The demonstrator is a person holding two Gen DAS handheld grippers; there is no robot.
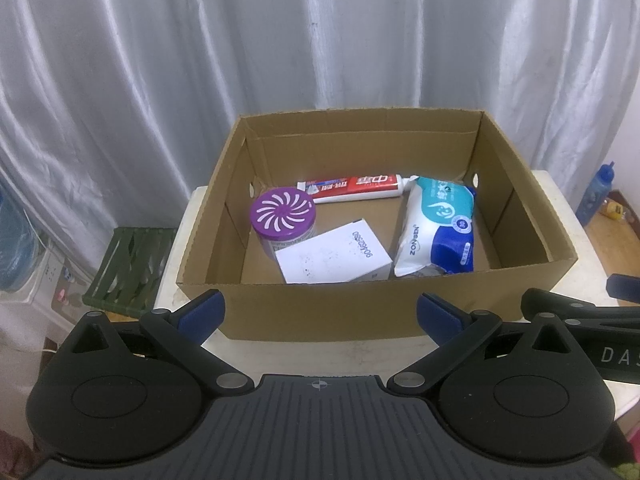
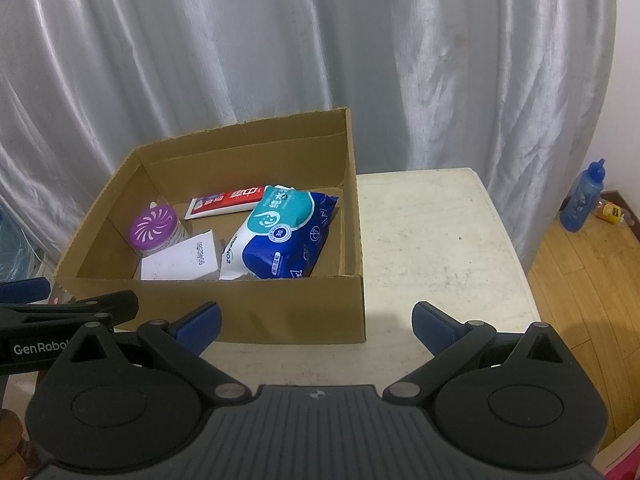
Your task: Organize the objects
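Beyond both grippers' spread, empty fingers [image 1: 440, 314] — cardboard box [image 1: 320, 312] on table [image 2: 440, 240], wipes pack [image 2: 280, 236] inside

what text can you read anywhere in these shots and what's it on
"ZONBEN" on the wet wipes pack, along its white edge.
"GenRobo", cut off, on the left claw body seen from the right wrist view.
"DAS", cut off, on the right claw body seen from the left wrist view.
Digits on the white box: upside down, too blurred to read surely.
Chinese characters on the red toothpaste box: too small to read.
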